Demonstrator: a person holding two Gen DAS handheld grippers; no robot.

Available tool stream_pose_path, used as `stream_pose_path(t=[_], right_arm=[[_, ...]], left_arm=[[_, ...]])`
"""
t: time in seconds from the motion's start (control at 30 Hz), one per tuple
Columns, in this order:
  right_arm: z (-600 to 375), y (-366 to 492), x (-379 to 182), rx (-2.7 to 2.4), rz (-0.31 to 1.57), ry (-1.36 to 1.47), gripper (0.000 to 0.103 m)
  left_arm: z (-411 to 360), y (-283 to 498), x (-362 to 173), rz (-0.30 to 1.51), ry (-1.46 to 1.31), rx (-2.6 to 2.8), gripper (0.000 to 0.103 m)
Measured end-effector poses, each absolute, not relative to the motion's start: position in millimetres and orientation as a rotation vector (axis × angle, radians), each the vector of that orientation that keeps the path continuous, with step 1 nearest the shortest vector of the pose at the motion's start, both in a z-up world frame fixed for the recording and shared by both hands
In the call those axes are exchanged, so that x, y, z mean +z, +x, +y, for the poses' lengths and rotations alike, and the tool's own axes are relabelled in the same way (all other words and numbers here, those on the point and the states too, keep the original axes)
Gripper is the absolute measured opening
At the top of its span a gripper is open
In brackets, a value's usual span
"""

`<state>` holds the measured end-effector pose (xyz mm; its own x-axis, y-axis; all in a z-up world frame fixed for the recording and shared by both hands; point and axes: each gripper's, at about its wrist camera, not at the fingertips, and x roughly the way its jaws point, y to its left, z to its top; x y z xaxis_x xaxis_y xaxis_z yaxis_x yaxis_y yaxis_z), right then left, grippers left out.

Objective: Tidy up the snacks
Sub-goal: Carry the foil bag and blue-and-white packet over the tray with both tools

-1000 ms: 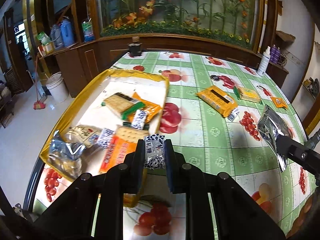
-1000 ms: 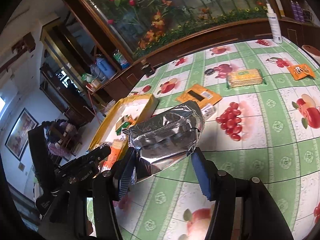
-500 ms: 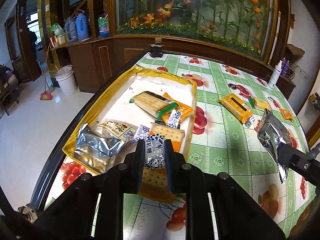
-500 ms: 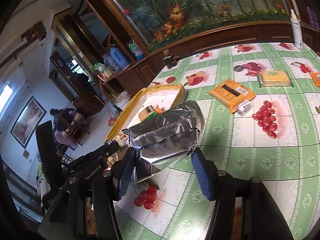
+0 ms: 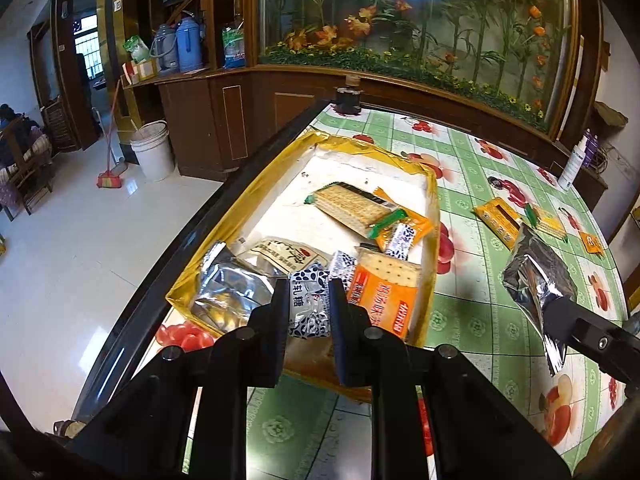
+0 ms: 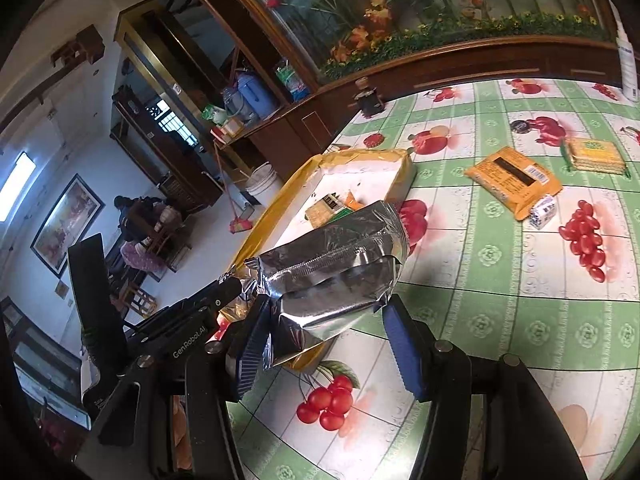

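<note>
Left hand-held gripper (image 5: 309, 312) clamped on a small blue-and-white patterned candy packet (image 5: 309, 306); right hand-held gripper (image 6: 326, 334) clamped on a crinkled silver foil pouch (image 6: 336, 276).

Both snacks hang just above the near end of the yellow-rimmed white tray (image 5: 240, 208), apparently for dropping among the cracker packs ahead. Beyond the right gripper, loose snacks lie on the table's green fruit-print cloth (image 6: 500, 280); wooden cabinets and a flower-filled glass case stand behind.

The silver pouch (image 6: 332, 276) is crinkled, mirror-glossy foil; the yellow tray (image 5: 434, 200) looks like shiny tape-wrapped card (white matt floor inside). The counter (image 6: 520, 312) wears smooth, glossy printed plastic cloth; the cabinet (image 5: 224, 120) is polished wood.
</note>
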<state>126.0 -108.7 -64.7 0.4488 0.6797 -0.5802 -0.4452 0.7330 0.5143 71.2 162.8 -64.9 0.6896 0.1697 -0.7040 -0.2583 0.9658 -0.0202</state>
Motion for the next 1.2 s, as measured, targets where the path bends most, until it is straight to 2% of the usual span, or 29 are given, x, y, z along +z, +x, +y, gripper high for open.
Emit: stream_pose_path(t=[1.2], right_arm=[[-13.0, 242.5, -98.4, 0.744, 0.972, 0.326, 0.058]], left_arm=[[195.0, 128.7, -84.1, 0.818, -0.075, 0.307, 0.017]])
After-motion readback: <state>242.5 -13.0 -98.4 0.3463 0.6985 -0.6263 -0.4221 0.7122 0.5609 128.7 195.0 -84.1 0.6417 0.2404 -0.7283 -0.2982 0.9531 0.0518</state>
